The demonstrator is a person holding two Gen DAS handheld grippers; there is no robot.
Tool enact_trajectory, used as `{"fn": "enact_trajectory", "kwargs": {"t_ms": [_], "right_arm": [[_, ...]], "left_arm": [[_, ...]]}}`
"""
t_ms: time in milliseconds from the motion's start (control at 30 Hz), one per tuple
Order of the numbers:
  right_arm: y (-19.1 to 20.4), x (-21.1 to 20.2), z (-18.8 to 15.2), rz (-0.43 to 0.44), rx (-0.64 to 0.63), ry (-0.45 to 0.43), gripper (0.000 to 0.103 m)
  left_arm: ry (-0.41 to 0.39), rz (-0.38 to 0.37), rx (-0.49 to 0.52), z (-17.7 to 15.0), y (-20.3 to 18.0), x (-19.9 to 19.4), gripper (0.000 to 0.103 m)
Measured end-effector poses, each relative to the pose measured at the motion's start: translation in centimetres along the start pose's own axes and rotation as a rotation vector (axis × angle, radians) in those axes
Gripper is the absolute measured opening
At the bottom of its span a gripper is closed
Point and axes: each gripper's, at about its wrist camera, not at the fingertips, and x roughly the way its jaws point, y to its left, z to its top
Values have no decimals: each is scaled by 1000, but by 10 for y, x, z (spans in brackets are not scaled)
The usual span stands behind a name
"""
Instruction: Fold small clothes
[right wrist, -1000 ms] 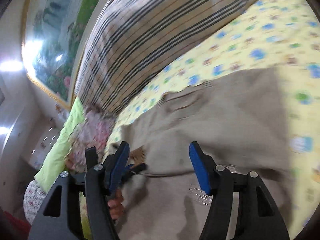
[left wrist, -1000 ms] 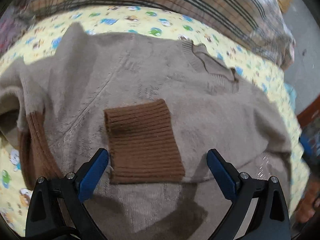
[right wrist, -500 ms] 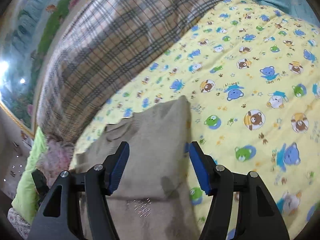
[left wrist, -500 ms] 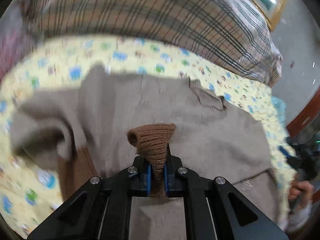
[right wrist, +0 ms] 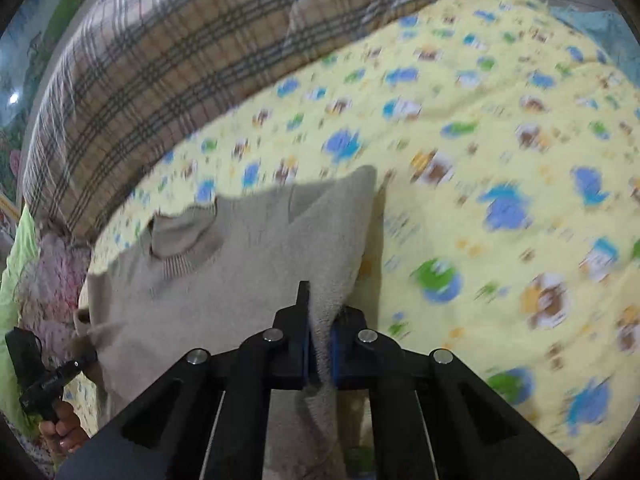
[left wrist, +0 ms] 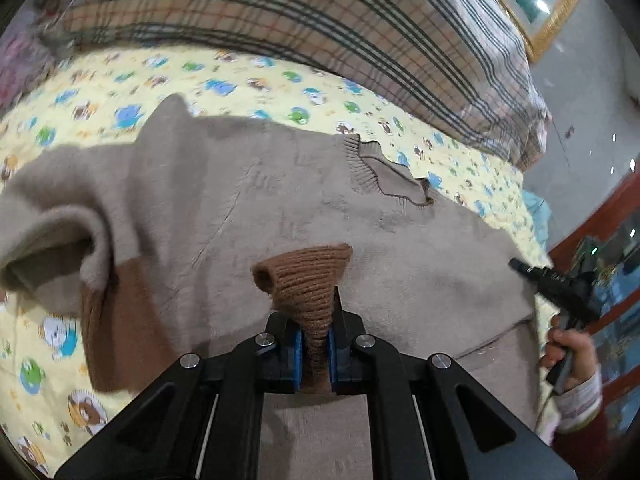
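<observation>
Garment: soft beige knitted sweater, spread flat on the yellow bedsheet with cartoon bears, ribbed neckline toward the far side.
Place of garment: middle of the bed, near the striped plaid pillow at the far edge; body flat, sleeves partly folded over it.
Left gripper: closed tightly on the dark brown ribbed cuff, blue pads pressing both sides.
Reason for this hold: probably chosen because the cuff is thick and firm, so the whole sleeve follows when pulled, without slipping.
Cuff shape: raised from the body and squeezed into a cone, opening toward the far left; lifted so as not to drag on the fabric below.
Second brown band: lying at the near left under a rolled beige fold, not held.
Right gripper: closed on the beige side edge of the sweater, fabric passing between the blue pads.
Reason for edge hold: apparently to bring the right side inward over the body, or to keep the garment stretched while the sleeve is placed.
Right view quality: blurred on the sheet, so fine details there not readable.
Step in hand, as judgement: sleeve folding, both sides seized; final fold of the body not yet made.
Risk: pulling both ends at once may wrinkle the flat middle part.
</observation>
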Motion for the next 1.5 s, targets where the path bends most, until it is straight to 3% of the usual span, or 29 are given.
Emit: {"fn": "enact_trajectory", "kwargs": {"t_ms": [133,200,333,433,533,633,700,833,1000,1233,1300,1500], "right_arm": [[5,10,-9,-70,-64,13,8],[3,17,-14,-81,-33,18,10],[4,3,-21,-110,1,-22,32],[12,-22,-30,-39,12,-78,44],[27,-36,-43,40,9,-99,47],[44,-37,-61,156,-2,-68,47],[59,-36,-75,180,-38,-41,47],[78,-26,-104,229,-60,25,47],[90,-12,-131,245,-66,96,47],[100,-9,-137,238,-61,119,47],[101,-11,-136,238,-69,116,47],[97,-14,-134,226,-59,111,47]], "left_arm": [[40,111,21,-5,12,27,8],[60,105,-8,-8,24,30,12],[30,137,-15,-12,29,6,25],[-6,145,-25,-19,34,-19,24],[-36,164,-33,-25,44,-43,25],[-58,203,-43,-31,62,-63,39],[-72,234,-71,-33,74,-71,44],[-82,190,-184,-34,102,-85,50],[-74,138,-194,-31,94,-81,64],[-42,199,-176,-17,91,-43,59],[-23,178,-192,-16,97,-37,54],[-34,75,-191,-16,108,-49,54]]}}
